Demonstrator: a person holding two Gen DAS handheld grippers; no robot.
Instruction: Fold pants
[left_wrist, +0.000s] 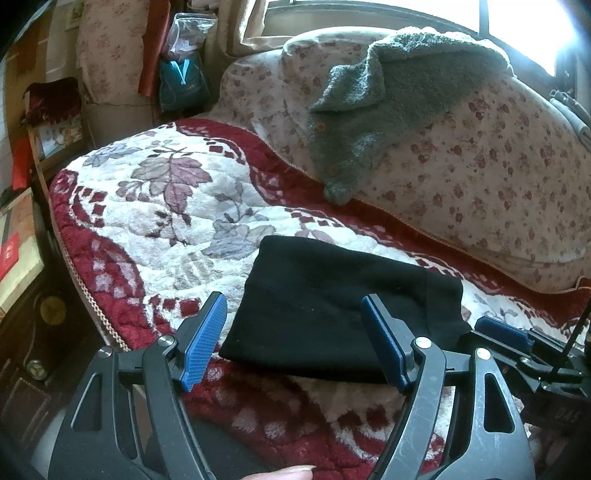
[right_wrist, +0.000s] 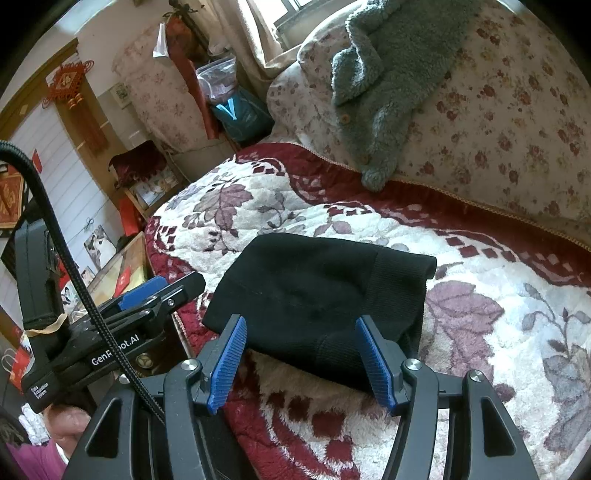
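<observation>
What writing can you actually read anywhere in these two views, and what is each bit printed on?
"GenRobot.AI" (the o's partly hidden by a cable): white letters on the side of the left gripper, seen from the right wrist.
"Data Acquisition System": small white label on the same gripper's rear end, barely legible.
Embossed marks on the right gripper body at the left-wrist view's right edge: too faint to read.
Red wall hangings: characters too blurred.

folded pants (left_wrist: 332, 310) lie on the blanket (left_wrist: 155, 206); behind them, a jacket (left_wrist: 388, 99) on the quilt (left_wrist: 498, 184)
</observation>
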